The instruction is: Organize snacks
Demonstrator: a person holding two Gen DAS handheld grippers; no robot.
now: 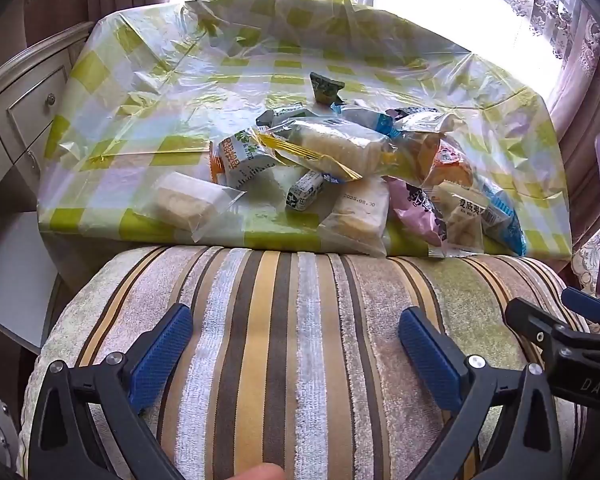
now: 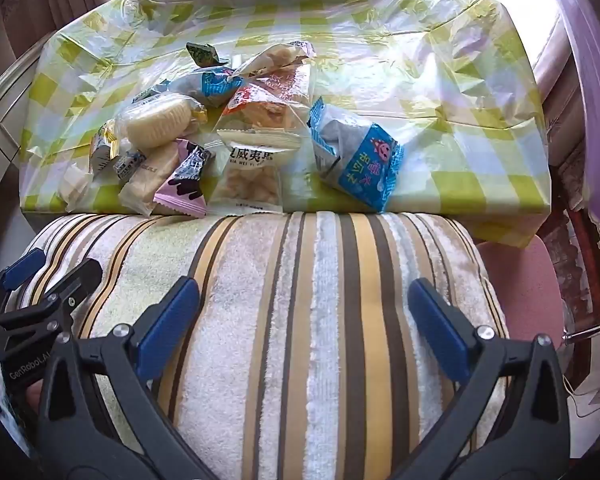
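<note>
A heap of several wrapped snacks lies on a table under a green-checked plastic cloth. It includes a clear pack of white cakes, a pink packet and a small dark green packet. In the right wrist view the heap has a blue packet at its right. My left gripper is open and empty over a striped cushion, short of the table. My right gripper is open and empty over the same cushion. The right gripper's fingers show at the left view's right edge.
A cream drawer cabinet stands left of the table. Bright windows with curtains lie behind. A pink seat sits right of the cushion. The left gripper's fingers show at the right view's left edge.
</note>
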